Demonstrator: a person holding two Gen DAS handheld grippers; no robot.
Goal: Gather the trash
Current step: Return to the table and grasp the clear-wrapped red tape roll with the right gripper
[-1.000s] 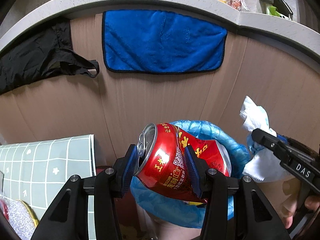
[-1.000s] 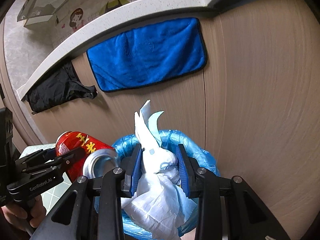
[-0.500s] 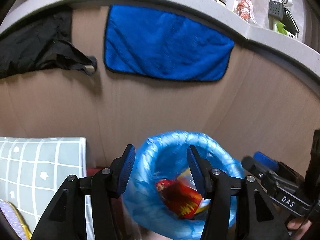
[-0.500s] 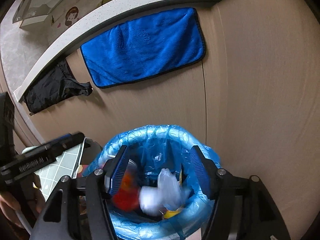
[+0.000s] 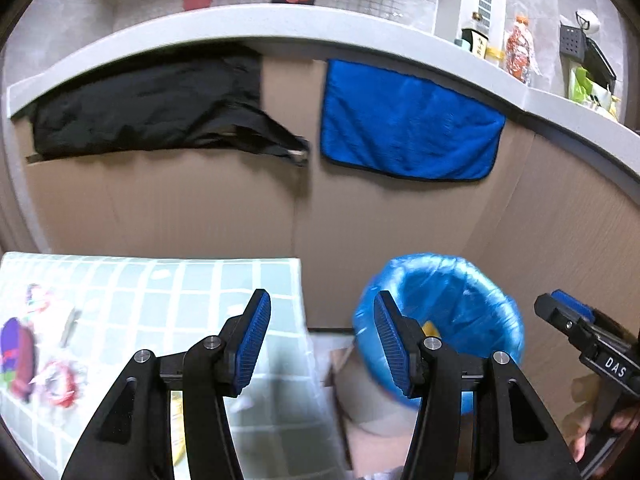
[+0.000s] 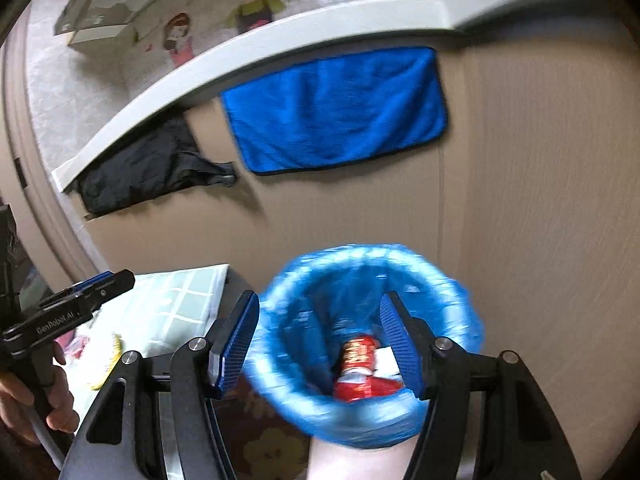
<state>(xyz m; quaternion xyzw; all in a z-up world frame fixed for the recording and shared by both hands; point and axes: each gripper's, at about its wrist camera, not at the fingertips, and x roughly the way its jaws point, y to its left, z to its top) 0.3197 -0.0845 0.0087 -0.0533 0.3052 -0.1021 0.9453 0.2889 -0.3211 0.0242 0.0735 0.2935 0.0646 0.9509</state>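
Can (image 6: 362, 368) sits inside the bin (image 6: 460, 312), maybe white paper beside it, blurry. Left gripper (image 5: 320, 340) and right gripper (image 6: 320, 344) both spread wide, holding nothing.

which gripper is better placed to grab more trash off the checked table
Left. The left gripper is open beside the checked table, whose blurred wrappers lie just left; the right gripper hangs open over the bin.
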